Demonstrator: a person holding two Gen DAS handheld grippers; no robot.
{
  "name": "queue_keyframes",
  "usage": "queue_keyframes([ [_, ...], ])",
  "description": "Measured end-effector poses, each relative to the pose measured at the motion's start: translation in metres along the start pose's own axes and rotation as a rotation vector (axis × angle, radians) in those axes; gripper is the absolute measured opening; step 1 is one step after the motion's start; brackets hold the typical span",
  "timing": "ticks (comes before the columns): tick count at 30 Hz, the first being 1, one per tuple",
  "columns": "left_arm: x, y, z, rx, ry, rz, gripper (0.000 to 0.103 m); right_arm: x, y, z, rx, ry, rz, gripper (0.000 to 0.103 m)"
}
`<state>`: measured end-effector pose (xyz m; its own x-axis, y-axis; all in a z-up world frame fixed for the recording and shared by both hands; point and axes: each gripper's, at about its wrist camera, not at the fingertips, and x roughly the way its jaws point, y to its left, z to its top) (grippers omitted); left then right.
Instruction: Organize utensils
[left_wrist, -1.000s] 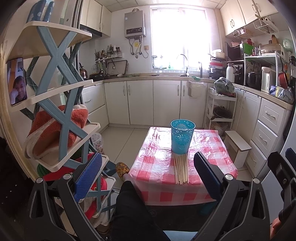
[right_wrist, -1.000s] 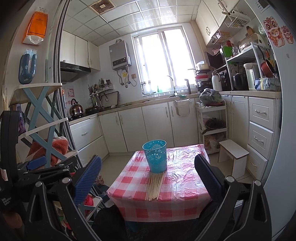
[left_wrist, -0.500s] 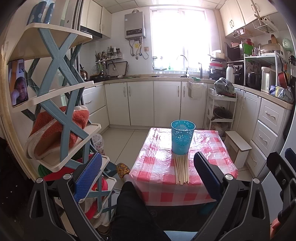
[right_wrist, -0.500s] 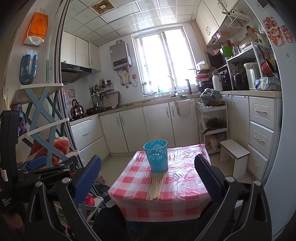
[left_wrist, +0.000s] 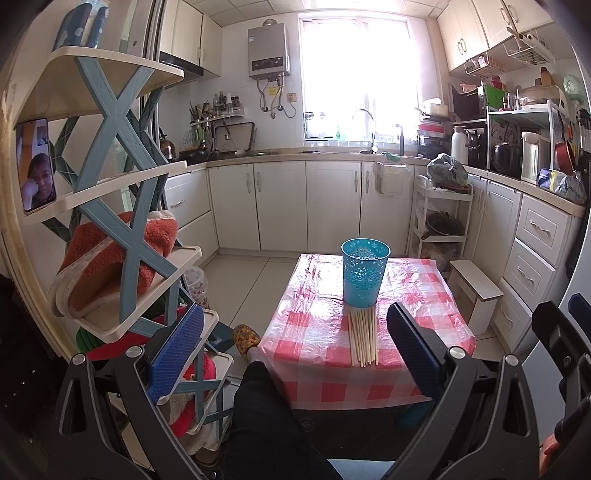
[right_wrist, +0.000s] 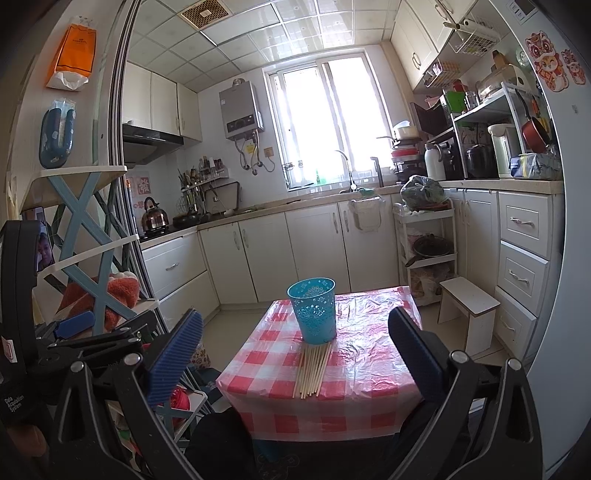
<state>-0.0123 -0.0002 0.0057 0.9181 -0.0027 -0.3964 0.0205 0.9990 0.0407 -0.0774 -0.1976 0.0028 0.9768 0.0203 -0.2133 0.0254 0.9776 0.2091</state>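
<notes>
A bundle of pale wooden chopsticks (left_wrist: 364, 336) (right_wrist: 313, 366) lies flat on a small table with a red-and-white checked cover (left_wrist: 314, 328) (right_wrist: 369, 354). Just behind them stands an upright blue perforated cup (left_wrist: 364, 272) (right_wrist: 314, 311), apparently empty. My left gripper (left_wrist: 295, 341) is open, held well back from the table's near edge, nothing between its blue pads. My right gripper (right_wrist: 295, 343) is also open and empty, likewise short of the table. The left gripper's body (right_wrist: 74, 332) shows at the left of the right wrist view.
A blue-and-cream shelf rack (left_wrist: 122, 184) with orange slippers stands close on the left. A person's dark-trousered leg (left_wrist: 266, 417) and slippered foot (left_wrist: 245, 336) sit before the table. A white step stool (left_wrist: 476, 291), drawers (left_wrist: 532, 251) and a trolley (left_wrist: 441, 221) line the right.
Both views have shifted only slightly; the right gripper has drifted a little, with the table edging rightward in its view. The chopsticks and cup have not moved.
</notes>
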Motion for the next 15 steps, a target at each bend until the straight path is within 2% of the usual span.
queue_keyframes([
  [15,-0.0012,0.0018,0.0016,-0.002,-0.001,0.005,0.095,-0.0003,0.0027,-0.0027,0.002,-0.001,0.006,0.096],
])
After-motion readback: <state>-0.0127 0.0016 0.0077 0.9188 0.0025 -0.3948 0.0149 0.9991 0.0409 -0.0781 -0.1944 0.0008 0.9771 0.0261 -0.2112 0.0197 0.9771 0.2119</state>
